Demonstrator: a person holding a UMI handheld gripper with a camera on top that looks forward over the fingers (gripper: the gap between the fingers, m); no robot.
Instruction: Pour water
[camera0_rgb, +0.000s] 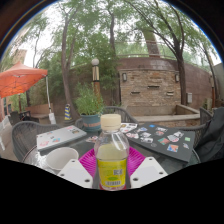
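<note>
Gripper view | gripper (111, 168) fingers clamped on bottle (112, 155) | table (160, 140) edge just ahead

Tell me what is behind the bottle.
Behind the bottle, which stands between the gripper fingers, the table carries scattered cards; farther back stand a potted plant and a brick wall. The bottle hides the table directly behind it.

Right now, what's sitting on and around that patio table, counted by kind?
Plastic bottle with yellow label, between the claw's fingers: 1
Potted plant: 1
Orange umbrella: 1
Glass table: 1
Total: 4
</note>
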